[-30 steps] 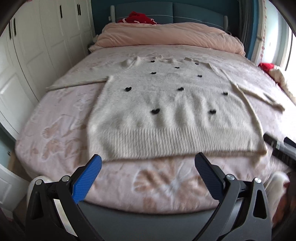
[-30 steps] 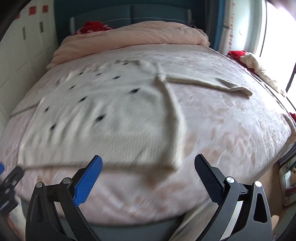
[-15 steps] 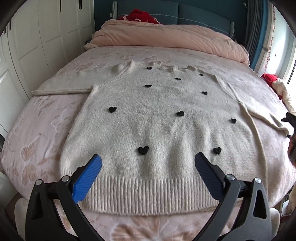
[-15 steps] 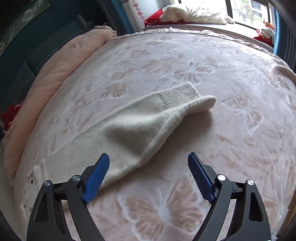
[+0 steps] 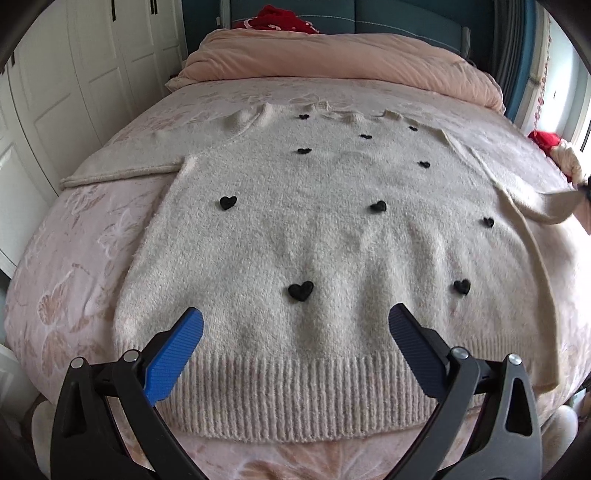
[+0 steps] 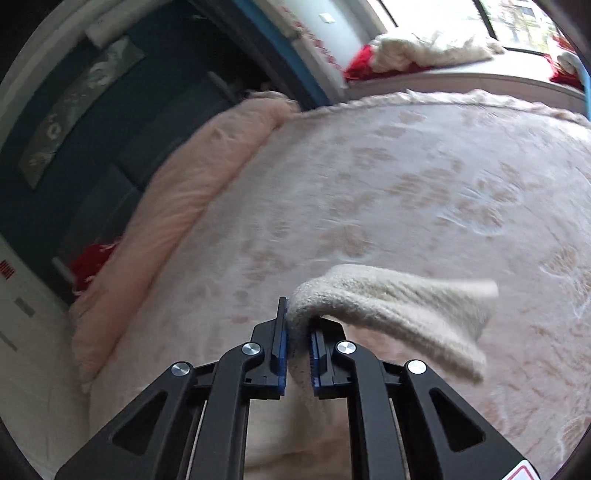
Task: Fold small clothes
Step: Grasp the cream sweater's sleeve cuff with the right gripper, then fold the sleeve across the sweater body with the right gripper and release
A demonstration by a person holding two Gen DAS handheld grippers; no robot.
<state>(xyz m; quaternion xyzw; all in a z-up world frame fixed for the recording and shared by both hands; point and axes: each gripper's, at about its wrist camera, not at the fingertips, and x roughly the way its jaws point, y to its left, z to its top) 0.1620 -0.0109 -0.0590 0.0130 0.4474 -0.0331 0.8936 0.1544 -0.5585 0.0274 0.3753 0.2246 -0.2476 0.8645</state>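
A cream knit sweater (image 5: 325, 236) with small black hearts lies flat, front up, on the pink bed, hem nearest me. My left gripper (image 5: 295, 332) is open and empty, hovering over the ribbed hem (image 5: 295, 395). The left sleeve (image 5: 122, 166) lies spread out to the left. My right gripper (image 6: 297, 332) is shut on the cuff of the right sleeve (image 6: 388, 302), which is lifted a little off the bedspread. That lifted sleeve end shows at the right edge of the left wrist view (image 5: 546, 206).
A folded pink duvet (image 5: 343, 59) lies across the head of the bed against a teal headboard (image 5: 406, 18). White wardrobe doors (image 5: 74, 81) stand at the left. Red and cream clothes (image 6: 417, 48) are piled by the window on the right.
My right gripper has closed on the right sleeve's cuff and lifted it. My left gripper has moved a little closer over the hem and stays open.
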